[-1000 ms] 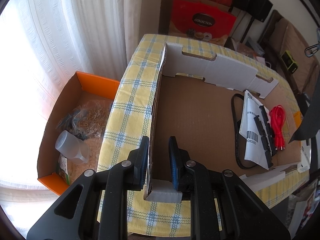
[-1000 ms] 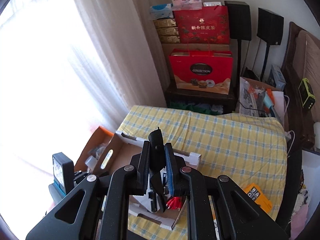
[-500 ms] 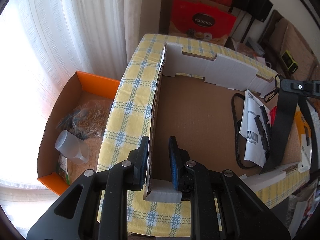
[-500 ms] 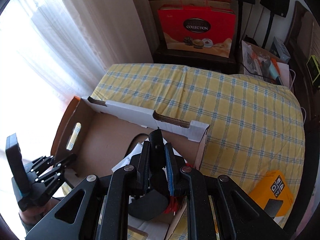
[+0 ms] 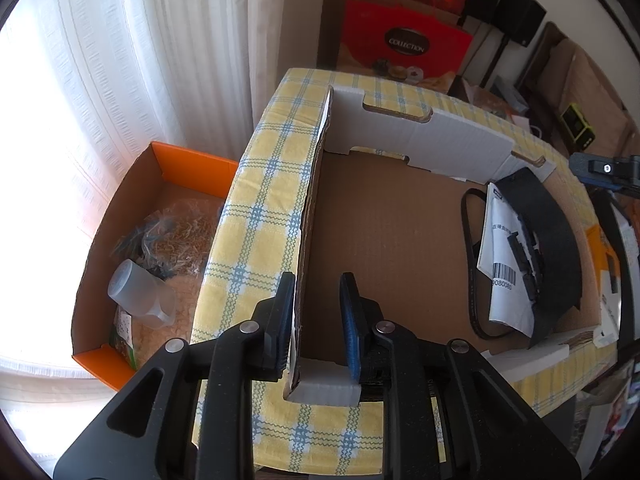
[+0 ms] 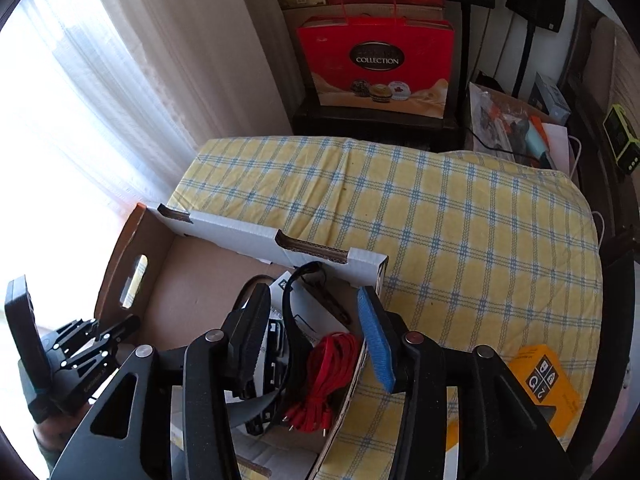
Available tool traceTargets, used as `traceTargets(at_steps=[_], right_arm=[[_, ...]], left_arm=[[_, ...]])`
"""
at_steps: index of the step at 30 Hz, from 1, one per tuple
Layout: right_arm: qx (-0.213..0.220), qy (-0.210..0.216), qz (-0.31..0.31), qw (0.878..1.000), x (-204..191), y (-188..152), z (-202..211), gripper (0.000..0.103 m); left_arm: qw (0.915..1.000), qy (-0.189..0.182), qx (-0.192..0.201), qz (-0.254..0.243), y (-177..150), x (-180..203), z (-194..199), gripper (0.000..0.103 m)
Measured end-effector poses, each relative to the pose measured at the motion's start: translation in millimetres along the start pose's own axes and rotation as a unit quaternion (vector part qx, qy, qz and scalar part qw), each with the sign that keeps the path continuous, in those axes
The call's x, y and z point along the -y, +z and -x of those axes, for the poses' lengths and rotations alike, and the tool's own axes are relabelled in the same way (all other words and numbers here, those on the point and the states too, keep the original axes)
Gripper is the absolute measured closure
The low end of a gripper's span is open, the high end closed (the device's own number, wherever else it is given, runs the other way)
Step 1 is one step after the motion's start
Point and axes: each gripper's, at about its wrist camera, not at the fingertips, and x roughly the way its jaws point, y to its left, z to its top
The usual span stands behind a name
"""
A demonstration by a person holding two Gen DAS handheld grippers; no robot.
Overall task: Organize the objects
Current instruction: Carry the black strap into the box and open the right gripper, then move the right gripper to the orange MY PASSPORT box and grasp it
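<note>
Black strap (image 5: 548, 236), broad and curved, lies in the right end of the shallow cardboard tray (image 5: 384, 216), draped over a white leaflet (image 5: 502, 264) and beside a coil of red cable (image 6: 332, 364) and a thin black cord loop (image 5: 470, 248). The tray sits on the yellow-and-blue checked bed (image 6: 460, 240).

The right gripper (image 6: 316, 332) hovers over that end of the tray, and its jaws have just been opening: in the right wrist view the pads stand apart, with the strap running between them and no pad visibly pressing on it. That reads as the release step of a placement, the strap being let go into the tray.

The left gripper (image 5: 318, 316) is clamped on the tray's near left wall, one finger outside and one inside, apparently steadying the box while things go in.

The next move likely calls for the right gripper to back up and away without snagging the strap, which is limp and could catch on a pad. After that, a fresh item must be found; a yellow box (image 6: 540, 384) lies on the bed just outside the tray's right wall and seems a fair candidate. The left gripper's hold probably ought to continue, since the light tray could slide on the soft bedding.
</note>
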Motion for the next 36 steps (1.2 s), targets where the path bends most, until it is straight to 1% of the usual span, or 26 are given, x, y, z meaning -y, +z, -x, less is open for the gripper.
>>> traceTargets(at_steps=[3, 6, 12, 20, 22, 24, 29, 36], right_arm=[[0.010, 0.010, -0.005, 1.000, 1, 0, 12, 0.056], [0.017, 0.010, -0.007, 1.000, 4, -5, 23, 0.056], [0.022, -0.009, -0.007, 1.000, 13, -19, 36, 0.052], [0.027, -0.035, -0.009, 0.999, 30, -41, 52, 0.052], [0.030, -0.034, -0.018, 0.999, 39, -46, 57, 0.052], [0.036, -0.041, -0.027, 0.998, 50, -52, 64, 0.052], [0.041, -0.086, -0.051, 0.994, 82, -71, 76, 0.051], [0.030, -0.129, -0.106, 0.985, 133, -96, 80, 0.047]], left_arm=[[1.0000, -0.001, 0.001, -0.001, 0, 0, 0, 0.084], [1.0000, -0.001, 0.001, 0.000, 1, 0, 1, 0.084], [1.0000, 0.005, 0.003, -0.001, 0, 1, 0, 0.084], [0.9999, 0.009, 0.003, -0.007, -2, 2, 1, 0.085], [0.9998, 0.012, 0.004, -0.013, -4, 5, 2, 0.085], [0.9997, 0.013, 0.004, -0.018, -7, 8, 3, 0.085], [0.9991, 0.023, 0.007, -0.035, -16, 22, 4, 0.084], [0.9987, 0.018, 0.009, -0.046, -9, 36, 1, 0.085]])
